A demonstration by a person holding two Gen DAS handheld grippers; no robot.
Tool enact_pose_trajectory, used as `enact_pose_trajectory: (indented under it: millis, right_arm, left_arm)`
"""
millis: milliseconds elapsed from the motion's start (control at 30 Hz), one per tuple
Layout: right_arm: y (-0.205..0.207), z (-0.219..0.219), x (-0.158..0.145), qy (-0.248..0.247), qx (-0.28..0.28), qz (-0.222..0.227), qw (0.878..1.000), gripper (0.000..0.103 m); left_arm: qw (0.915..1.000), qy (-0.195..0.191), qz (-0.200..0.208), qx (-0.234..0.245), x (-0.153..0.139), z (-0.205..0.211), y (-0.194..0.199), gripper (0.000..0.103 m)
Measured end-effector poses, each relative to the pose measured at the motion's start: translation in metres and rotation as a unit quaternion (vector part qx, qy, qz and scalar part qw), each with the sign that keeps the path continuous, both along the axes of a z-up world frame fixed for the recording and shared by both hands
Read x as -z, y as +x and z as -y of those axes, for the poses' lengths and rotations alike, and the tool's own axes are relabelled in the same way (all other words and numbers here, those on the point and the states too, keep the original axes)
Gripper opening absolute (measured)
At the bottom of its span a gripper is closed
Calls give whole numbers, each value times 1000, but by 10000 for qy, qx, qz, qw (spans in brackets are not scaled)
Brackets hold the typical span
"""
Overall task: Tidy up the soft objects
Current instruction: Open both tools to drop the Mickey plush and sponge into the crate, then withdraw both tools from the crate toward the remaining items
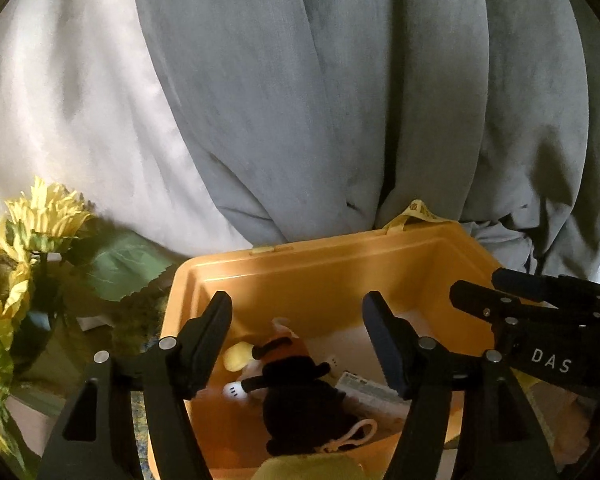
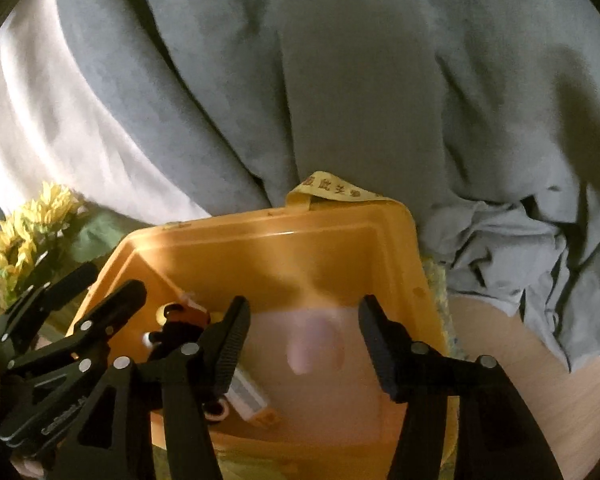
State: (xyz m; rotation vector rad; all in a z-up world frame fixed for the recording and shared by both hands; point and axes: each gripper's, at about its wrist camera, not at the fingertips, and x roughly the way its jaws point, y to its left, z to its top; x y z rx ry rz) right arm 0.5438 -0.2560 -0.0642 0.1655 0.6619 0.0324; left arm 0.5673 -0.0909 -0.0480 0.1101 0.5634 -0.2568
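An orange plastic bin (image 1: 332, 252) sits before me, also in the right wrist view (image 2: 284, 240). A black Mickey-style plush toy (image 1: 296, 388) lies on the bin floor; part of it shows in the right wrist view (image 2: 176, 324). A yellow-green soft thing (image 1: 312, 468) lies at the bin's near edge. My left gripper (image 1: 298, 316) is open and empty above the plush. My right gripper (image 2: 304, 320) is open and empty over the bin, with a blurred pinkish object (image 2: 316, 344) below it. The right gripper shows at the right of the left wrist view (image 1: 540, 312).
Grey curtains (image 1: 340, 100) hang right behind the bin, with white fabric (image 1: 60, 120) to the left. Artificial sunflowers (image 1: 28, 232) stand left of the bin. A white box (image 1: 364, 392) lies in the bin. Wooden surface (image 2: 540, 380) lies to the right.
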Motion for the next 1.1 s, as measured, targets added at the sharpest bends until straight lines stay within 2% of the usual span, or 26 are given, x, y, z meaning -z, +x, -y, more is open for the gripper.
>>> enact_pose_trajectory:
  millis: [300,400,533,767,1100]
  right_arm:
    - [-29,2,-19,-164,203,291,9992,62]
    - [-45,1,-30,-194,224,464,9985,63]
    - [-65,0,-44,-223,256,686,9971,69]
    - [-100,-2,-63,-229,302,942,9948,72]
    - [-147,0,-69,-429,432,1152,9915,77]
  left_arm:
    - [9996,-90,212,-140,-23,-6,-35,74]
    - [9992,-144,340,-173,-34,-8,-50,76]
    - [9982,-242,491,-242,-49,-11,-70,79]
    - [9951,-311,902,-240,-72,-13,-111,85]
    - [9950,-253,946,-179,-71,-11,-157,86]
